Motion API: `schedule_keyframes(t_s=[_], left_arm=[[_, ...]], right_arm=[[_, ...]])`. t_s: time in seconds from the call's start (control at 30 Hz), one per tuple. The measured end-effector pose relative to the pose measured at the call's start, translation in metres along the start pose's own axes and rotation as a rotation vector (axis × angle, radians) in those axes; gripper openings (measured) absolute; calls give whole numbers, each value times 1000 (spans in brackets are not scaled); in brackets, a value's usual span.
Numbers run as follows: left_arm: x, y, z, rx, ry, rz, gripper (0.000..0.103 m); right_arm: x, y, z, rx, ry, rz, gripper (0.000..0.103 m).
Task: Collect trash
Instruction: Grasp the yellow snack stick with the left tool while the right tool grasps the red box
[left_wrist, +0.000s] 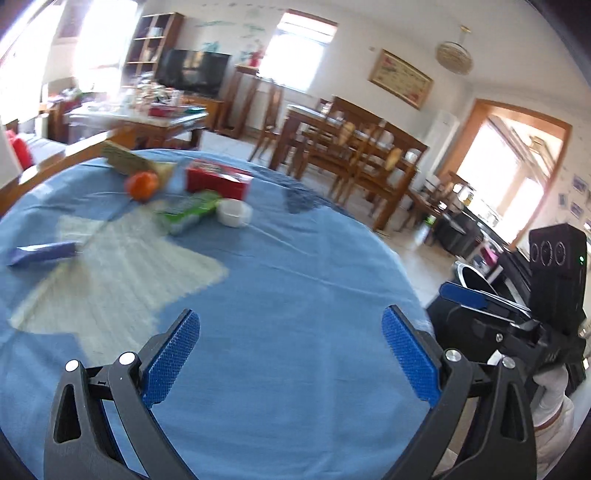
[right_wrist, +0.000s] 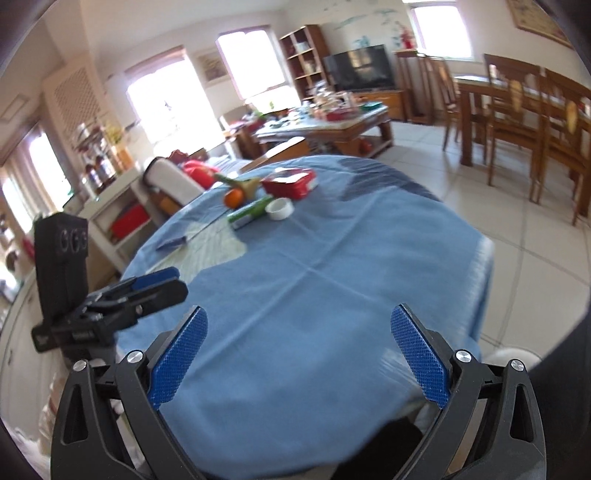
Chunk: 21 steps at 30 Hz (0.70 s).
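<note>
Both tools are spread wide with nothing between their blue pads: the left tool (left_wrist: 290, 354) and the right tool (right_wrist: 299, 354) hang over the near, bare part of the blue-clothed desk (right_wrist: 332, 280). The trash lies together at the far side: a red box (left_wrist: 218, 179), an orange (left_wrist: 141, 185), a green packet (left_wrist: 188, 212), a white cup (left_wrist: 232, 211) and a blue packet (left_wrist: 44, 253) well apart to the left. Only the left view shows the bin (left_wrist: 476, 277) off the desk's right edge; only the right view shows a sofa (right_wrist: 173, 177) behind it.
</note>
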<state>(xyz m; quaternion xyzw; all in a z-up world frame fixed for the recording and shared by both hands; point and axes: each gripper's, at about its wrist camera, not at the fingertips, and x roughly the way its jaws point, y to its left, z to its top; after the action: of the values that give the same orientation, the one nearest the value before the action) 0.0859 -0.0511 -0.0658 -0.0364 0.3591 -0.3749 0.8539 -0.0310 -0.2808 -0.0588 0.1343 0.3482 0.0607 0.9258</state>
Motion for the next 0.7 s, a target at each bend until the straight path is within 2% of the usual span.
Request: schedule_keyframes(t_s=[0.1,0.23,0.4,0.57,0.7], left_arm=[[-9,23,3,-19,-31,50,98],[-13,57,11,-83,-31,76,98],[-13,82,32,-91,-37,106,98],[-5,105,77,-92,-44,133,98],[25,129,125,-90,-21,193,98]], right_arm=[[24,12,16,-22,13,17,97],[57,24,37,-56,37,29,97],[90,33,63,-112,53,26,97],[132,33,105,-179,68,10,97],[172,32,138,-239,91,-6,97]])
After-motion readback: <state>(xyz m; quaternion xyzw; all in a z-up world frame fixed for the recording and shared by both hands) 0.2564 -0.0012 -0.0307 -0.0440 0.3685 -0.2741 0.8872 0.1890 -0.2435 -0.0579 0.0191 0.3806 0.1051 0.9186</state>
